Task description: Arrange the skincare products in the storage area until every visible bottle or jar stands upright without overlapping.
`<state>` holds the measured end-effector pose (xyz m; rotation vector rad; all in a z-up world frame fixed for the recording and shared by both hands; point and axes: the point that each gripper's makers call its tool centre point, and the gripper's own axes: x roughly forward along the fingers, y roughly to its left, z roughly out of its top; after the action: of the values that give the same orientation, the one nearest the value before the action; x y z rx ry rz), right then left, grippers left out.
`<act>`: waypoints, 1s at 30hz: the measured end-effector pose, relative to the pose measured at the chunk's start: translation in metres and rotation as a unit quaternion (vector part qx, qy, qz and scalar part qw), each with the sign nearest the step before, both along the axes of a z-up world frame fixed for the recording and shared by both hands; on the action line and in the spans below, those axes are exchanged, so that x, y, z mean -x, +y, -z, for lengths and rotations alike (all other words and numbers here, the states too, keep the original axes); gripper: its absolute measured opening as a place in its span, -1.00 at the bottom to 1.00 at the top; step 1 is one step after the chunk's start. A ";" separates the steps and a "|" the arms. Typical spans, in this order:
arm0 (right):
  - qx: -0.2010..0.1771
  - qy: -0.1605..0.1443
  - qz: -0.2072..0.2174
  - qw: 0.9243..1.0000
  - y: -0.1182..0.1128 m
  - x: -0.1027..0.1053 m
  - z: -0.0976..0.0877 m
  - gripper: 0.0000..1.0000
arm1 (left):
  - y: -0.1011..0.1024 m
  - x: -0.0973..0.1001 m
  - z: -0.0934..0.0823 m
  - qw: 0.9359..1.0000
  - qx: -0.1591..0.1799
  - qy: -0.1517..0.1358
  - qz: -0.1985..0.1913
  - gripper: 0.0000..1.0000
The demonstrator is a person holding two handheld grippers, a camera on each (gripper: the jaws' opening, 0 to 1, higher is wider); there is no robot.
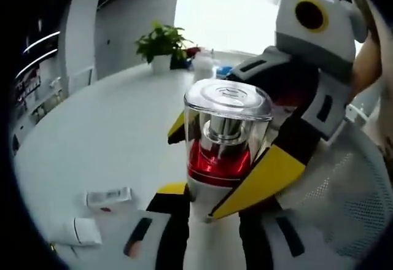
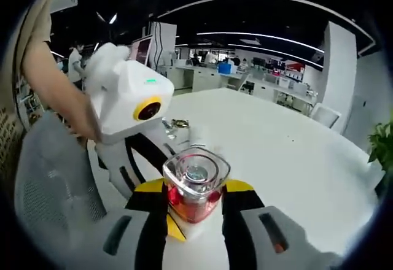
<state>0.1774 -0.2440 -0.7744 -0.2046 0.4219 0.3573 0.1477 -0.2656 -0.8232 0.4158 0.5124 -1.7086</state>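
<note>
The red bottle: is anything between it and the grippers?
No. The red bottle with its clear cap sits directly between the left gripper jaws, and the right gripper jaws flank it too; nothing visible intervenes.

Bottle [image 1: 224, 141] [image 2: 195, 186]: red body, silver collar, clear square cap; upright, held off the white table [image 1: 92, 141]
Other products: white tube [image 1: 108, 196] and white container [image 1: 80, 232], lying near the table's edge

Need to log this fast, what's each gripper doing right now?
Left gripper: shut on the red bottle.
Right gripper: shut on the same red bottle.
</note>
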 end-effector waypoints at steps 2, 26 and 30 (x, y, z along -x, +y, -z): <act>0.001 -0.001 0.001 1.000 -0.005 -0.007 0.000 -0.33 | -0.005 -0.007 0.000 1.000 0.003 0.000 0.001 -0.47; -0.004 -0.015 0.008 1.000 -0.057 -0.079 0.002 -0.32 | -0.054 -0.075 -0.001 1.000 0.017 -0.003 0.007 -0.47; -0.002 -0.016 0.009 1.000 -0.064 -0.088 0.001 -0.32 | -0.061 -0.086 0.000 1.000 0.015 -0.004 0.006 -0.46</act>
<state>0.2659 -0.3082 -0.7753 -0.2030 0.3915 0.3357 0.2339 -0.3270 -0.8229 0.4047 0.4777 -1.7244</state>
